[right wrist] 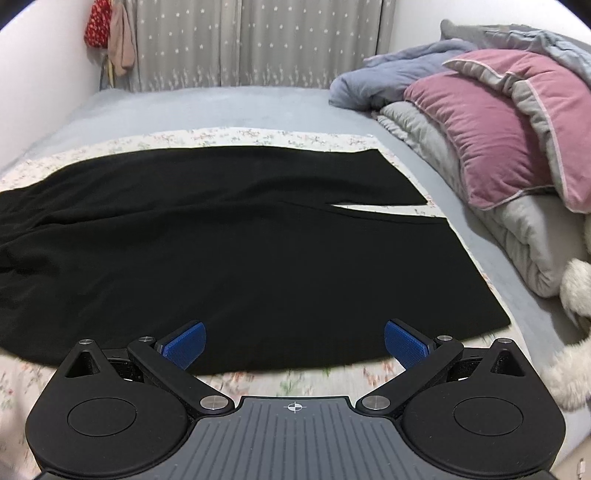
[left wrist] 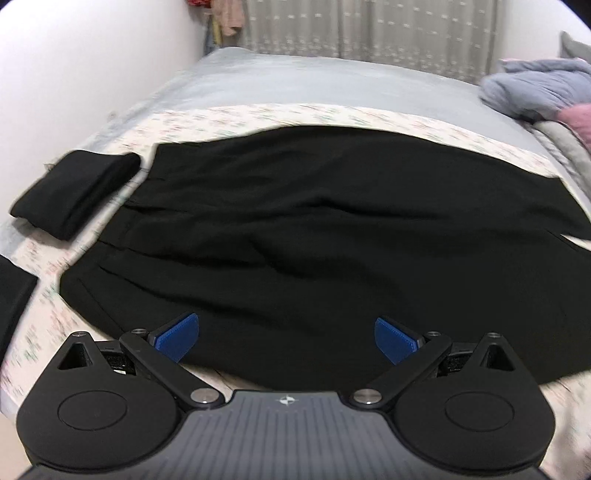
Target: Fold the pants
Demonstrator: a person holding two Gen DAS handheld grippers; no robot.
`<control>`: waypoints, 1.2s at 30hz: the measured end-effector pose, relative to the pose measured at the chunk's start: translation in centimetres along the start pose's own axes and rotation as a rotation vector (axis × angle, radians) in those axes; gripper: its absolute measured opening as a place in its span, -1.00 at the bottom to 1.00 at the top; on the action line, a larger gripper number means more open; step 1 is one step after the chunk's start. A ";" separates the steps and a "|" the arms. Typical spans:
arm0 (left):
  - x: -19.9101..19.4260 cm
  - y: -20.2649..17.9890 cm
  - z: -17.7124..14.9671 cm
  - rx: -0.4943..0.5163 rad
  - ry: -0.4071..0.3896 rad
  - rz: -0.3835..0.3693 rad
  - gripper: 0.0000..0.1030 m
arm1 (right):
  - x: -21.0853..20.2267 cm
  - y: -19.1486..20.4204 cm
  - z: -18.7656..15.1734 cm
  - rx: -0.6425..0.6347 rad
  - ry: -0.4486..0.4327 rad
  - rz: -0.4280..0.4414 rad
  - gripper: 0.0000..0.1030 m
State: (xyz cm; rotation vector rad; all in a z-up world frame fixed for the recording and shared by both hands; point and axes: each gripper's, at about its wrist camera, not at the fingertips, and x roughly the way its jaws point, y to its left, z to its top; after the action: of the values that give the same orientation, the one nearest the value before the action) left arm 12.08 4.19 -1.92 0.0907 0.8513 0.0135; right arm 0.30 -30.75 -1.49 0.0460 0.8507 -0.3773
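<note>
Pants [right wrist: 229, 258] flat, hems right | left tongs [left wrist: 287, 339] released | right tongs [right wrist: 294, 344] released

Home bedroom: wide bed [right wrist: 229, 107] under grey sheet, pink pillow [right wrist: 491, 122] and bunched quilts [right wrist: 391, 81] at two o'clock, starred curtain [right wrist: 258, 40] at twelve, clothes hanging [right wrist: 110, 33] at eleven.

- left gripper [left wrist: 287, 338]: jaws spread wide, nothing between them, blue pads [left wrist: 177, 336] facing each other across the gap, pointing forward and slightly down.
- right gripper [right wrist: 295, 343]: jaws likewise spread wide and holding nothing, blue pads [right wrist: 406, 343] well apart, tilted forward and down.
</note>
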 end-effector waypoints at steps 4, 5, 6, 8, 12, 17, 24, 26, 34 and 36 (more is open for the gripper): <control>2.3 8.5 1.1 -0.127 0.032 0.082 1.00 | 2.4 -2.5 1.9 0.020 0.030 -0.024 1.00; 2.8 11.1 1.0 -0.180 0.044 0.099 1.00 | 3.0 -3.4 2.2 0.039 0.040 -0.038 1.00; 3.2 13.9 0.6 -0.246 0.055 0.127 1.00 | 3.5 -4.6 2.3 0.064 0.045 -0.053 1.00; 3.7 19.0 -0.8 -0.374 0.067 0.178 1.00 | 4.4 -7.4 2.1 0.146 0.061 -0.093 1.00; 4.5 24.0 -2.7 -0.462 0.096 0.189 1.00 | 6.0 -12.4 -0.3 0.346 0.114 -0.156 1.00; 7.4 24.0 -3.7 -0.498 0.158 0.055 1.00 | 6.0 -15.4 -3.4 0.532 0.166 -0.173 0.91; 8.7 21.8 -2.8 -0.489 0.049 0.033 0.56 | 7.6 -16.9 -4.0 0.625 0.153 -0.179 0.49; 8.7 21.8 -2.8 -0.465 0.038 0.041 -0.35 | 7.8 -16.6 -3.6 0.579 0.133 -0.212 -0.23; 6.6 23.6 -4.3 -0.557 0.007 -0.092 -0.83 | 6.3 -17.3 -3.8 0.639 0.024 -0.123 -0.91; 5.0 24.1 -5.0 -0.567 -0.002 -0.095 -0.83 | 5.7 -17.4 -3.7 0.651 0.003 -0.105 -0.92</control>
State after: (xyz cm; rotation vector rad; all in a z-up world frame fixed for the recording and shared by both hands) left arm 12.15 28.83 -6.87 -0.4819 0.8221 0.1647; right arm -4.97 -48.07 -6.24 0.6063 0.7061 -0.7414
